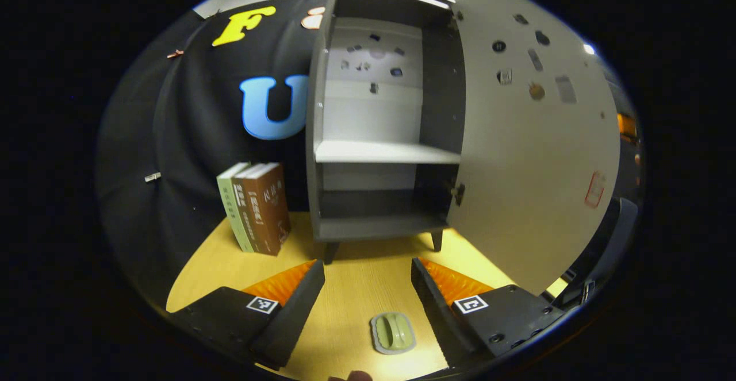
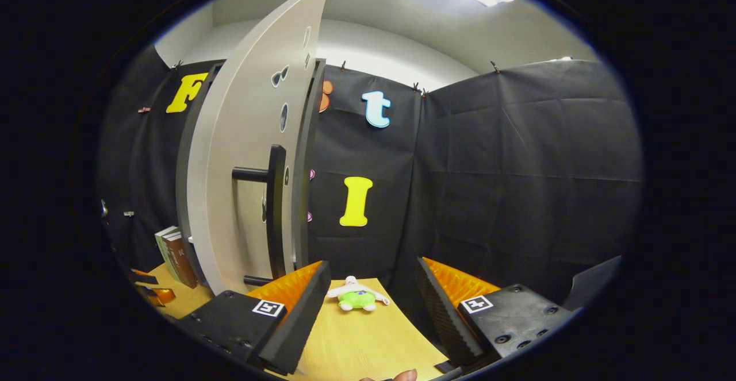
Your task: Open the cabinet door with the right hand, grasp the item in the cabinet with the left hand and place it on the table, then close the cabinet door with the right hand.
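Observation:
The grey cabinet (image 1: 379,151) stands on the wooden table (image 1: 351,295) with its door (image 1: 535,157) swung wide to the right; both shelves look bare. A small green oval item in a grey rim (image 1: 393,333) lies flat on the table, close in front, between the fingers of my left gripper (image 1: 368,266), which is open and not touching it. In the right gripper view the door (image 2: 241,157) is seen nearly edge-on, with its black bar handle (image 2: 276,208) just left of my right gripper (image 2: 374,264), which is open and holds nothing.
Three upright books (image 1: 256,206) lean beside the cabinet's left side. A small green and white plush toy (image 2: 356,296) lies on the table (image 2: 356,341) ahead of the right gripper. Black cloth walls close in the booth.

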Motion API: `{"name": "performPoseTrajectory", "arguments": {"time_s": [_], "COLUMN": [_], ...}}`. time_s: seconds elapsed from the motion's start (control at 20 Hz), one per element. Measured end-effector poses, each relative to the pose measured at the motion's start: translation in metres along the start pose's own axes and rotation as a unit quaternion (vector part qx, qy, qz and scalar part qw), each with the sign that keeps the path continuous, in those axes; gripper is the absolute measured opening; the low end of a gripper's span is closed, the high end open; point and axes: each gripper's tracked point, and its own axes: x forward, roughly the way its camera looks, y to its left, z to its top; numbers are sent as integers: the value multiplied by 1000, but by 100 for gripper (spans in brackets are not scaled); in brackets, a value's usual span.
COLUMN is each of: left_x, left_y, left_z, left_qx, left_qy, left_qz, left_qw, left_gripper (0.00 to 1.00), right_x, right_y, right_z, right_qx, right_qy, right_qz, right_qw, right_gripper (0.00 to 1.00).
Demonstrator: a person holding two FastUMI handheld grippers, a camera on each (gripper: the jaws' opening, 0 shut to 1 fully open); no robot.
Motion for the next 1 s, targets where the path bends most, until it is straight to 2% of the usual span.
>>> {"name": "performPoseTrajectory", "arguments": {"time_s": [0.15, 0.3, 0.35, 0.4, 0.5, 0.55, 0.65, 0.7, 1.0], "left_x": [-22, -44, -51, -58, -73, -77, -85, -89, -100], "left_y": [18, 37, 43, 46, 52, 58, 64, 66, 82], "left_z": [48, 82, 89, 95, 104, 107, 110, 110, 113], "left_qx": [-12, 4, 5, 1, -5, -4, -1, -1, 2], "left_qy": [-43, -68, -73, -76, -84, -88, -92, -91, -97], "left_qz": [6, 14, 17, 15, 18, 22, 26, 26, 34], "left_qw": [999, 998, 997, 997, 996, 996, 995, 995, 995], "left_gripper": [95, 92, 95, 92, 95, 93, 92, 97, 95], "right_x": [-1, -1, -3, -2, -4, -5, -9, -10, -21], "right_y": [1, 4, 7, 10, 19, 24, 40, 52, 122], "right_z": [-4, -9, -9, -10, -9, -8, -8, -9, -8], "right_qx": [27, 54, 60, 64, 65, 65, 66, 68, 77], "right_qy": [10, 16, 17, 17, 17, 16, 14, 14, 17], "right_qz": [-4, -6, -6, -2, 3, 5, 15, 24, 84], "right_qw": [1000, 998, 998, 998, 998, 998, 998, 997, 993], "right_gripper": [95, 95, 95, 95, 95, 95, 97, 97, 97]}}
